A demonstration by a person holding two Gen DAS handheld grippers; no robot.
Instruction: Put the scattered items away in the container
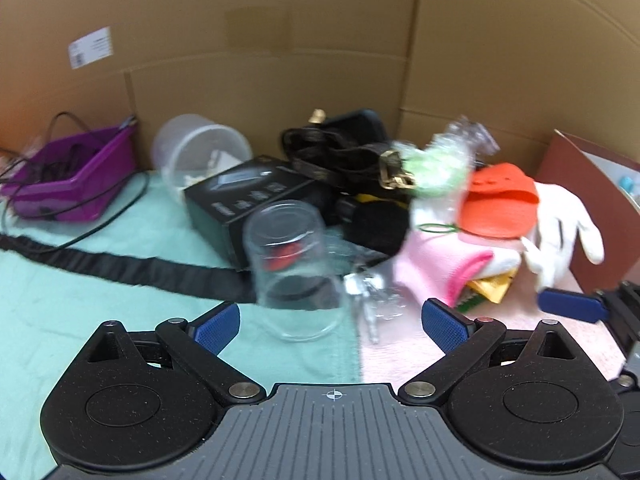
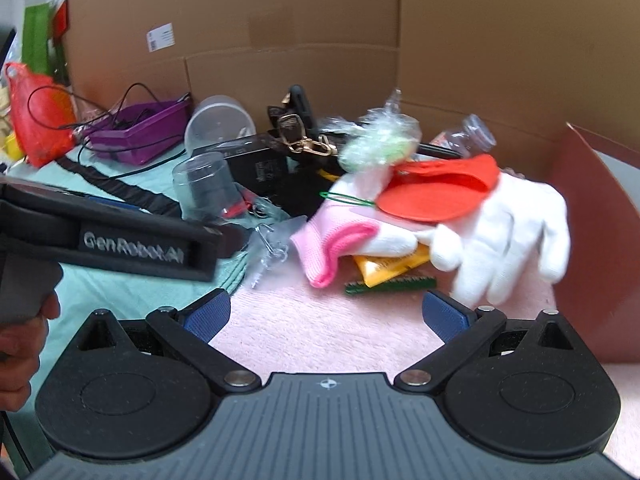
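My left gripper (image 1: pixel 332 320) is open and empty, just short of a clear glass (image 1: pixel 294 268) that stands upside down on the teal cloth (image 1: pixel 80 300); the glass also shows in the right wrist view (image 2: pixel 208 188). My right gripper (image 2: pixel 328 316) is open and empty over the pink towel (image 2: pixel 320 332), in front of a pile: white glove (image 2: pixel 508 232), pink sock (image 2: pixel 332 240), orange pouch (image 2: pixel 436 192), yellow packet (image 2: pixel 384 268), green strip (image 2: pixel 392 284). A purple tray (image 1: pixel 72 184) holding cables sits far left.
A black box (image 1: pixel 248 196), a frosted tub (image 1: pixel 196 156), a black strap bag (image 1: pixel 344 152) and a crinkled clear wrapper (image 1: pixel 440 160) crowd the middle. A black strap (image 1: pixel 120 268) crosses the cloth. Cardboard walls (image 1: pixel 320 40) stand behind. A brown board (image 2: pixel 592 240) stands at right.
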